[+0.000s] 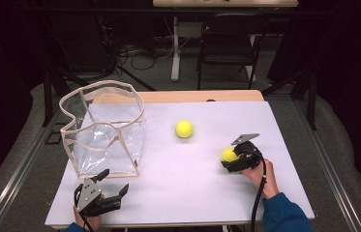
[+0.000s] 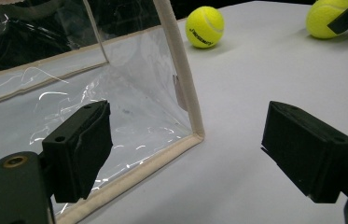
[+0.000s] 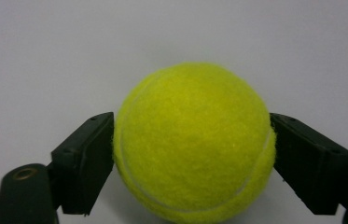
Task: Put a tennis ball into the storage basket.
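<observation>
dim room, bright tabletop, soft shadows, sharp

White table (image 1: 188, 188) carries clear bag (image 1: 104, 133) and, seemingly, two tennis balls (image 1: 184, 129).

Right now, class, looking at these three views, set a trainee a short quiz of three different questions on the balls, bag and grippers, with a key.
1. True or false: the right gripper is closed on a ball.
2. How many balls are on the table?
3. What stands nearest the left gripper: A the clear bag, B the free ball, C the chair?

Key: 1 true, its pads press both sides. 2 two. 3 A.
</observation>
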`<action>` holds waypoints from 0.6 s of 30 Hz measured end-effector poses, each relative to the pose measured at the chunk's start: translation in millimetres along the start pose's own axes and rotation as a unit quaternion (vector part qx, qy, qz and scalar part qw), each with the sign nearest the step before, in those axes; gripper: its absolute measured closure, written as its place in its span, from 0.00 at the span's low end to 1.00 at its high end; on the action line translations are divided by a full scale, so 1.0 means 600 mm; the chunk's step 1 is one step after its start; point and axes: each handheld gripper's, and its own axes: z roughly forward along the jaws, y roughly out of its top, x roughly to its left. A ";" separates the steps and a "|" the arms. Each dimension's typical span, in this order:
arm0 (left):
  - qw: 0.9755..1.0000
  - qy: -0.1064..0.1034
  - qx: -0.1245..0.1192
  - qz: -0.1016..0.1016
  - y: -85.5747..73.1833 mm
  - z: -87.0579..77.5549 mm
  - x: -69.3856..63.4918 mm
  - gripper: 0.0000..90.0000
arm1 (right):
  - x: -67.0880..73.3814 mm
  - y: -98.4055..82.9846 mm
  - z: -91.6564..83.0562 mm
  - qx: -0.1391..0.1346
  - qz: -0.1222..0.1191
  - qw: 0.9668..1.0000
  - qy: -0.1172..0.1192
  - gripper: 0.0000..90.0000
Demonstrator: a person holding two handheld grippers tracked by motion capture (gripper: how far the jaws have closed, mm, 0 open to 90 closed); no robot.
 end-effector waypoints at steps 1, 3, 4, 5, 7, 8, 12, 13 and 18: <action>1.000 -0.001 -0.001 -0.001 0.000 0.001 0.000 0.18 | 0.000 0.000 0.000 0.001 0.000 1.000 -0.003 0.24; 1.000 0.000 0.000 0.003 0.000 -0.001 -0.001 0.18 | -0.002 -0.001 -0.001 -0.002 0.002 1.000 -0.001 0.27; 1.000 0.000 -0.001 0.003 0.001 -0.001 -0.001 0.18 | -0.001 -0.001 -0.001 -0.001 0.002 1.000 -0.001 0.27; 1.000 0.000 -0.001 0.004 0.001 -0.001 -0.001 0.18 | -0.001 0.000 -0.001 -0.001 0.000 1.000 -0.001 0.28; 1.000 -0.001 -0.001 0.002 0.000 0.000 -0.001 0.18 | -0.001 0.001 -0.002 0.004 0.000 1.000 -0.003 0.28; 1.000 -0.001 -0.001 0.001 0.000 0.000 -0.001 0.18 | -0.001 0.001 -0.002 0.004 -0.001 1.000 -0.003 0.28; 1.000 -0.002 0.000 0.004 0.000 0.000 -0.001 0.18 | 0.000 0.001 0.000 -0.006 0.005 1.000 -0.002 0.28; 1.000 -0.002 0.000 0.004 0.000 0.000 -0.001 0.18 | 0.001 0.002 -0.001 -0.003 0.001 1.000 -0.002 0.28; 1.000 0.000 -0.001 0.004 0.001 0.000 -0.001 0.18 | 0.004 0.004 -0.006 -0.017 -0.003 1.000 -0.007 0.29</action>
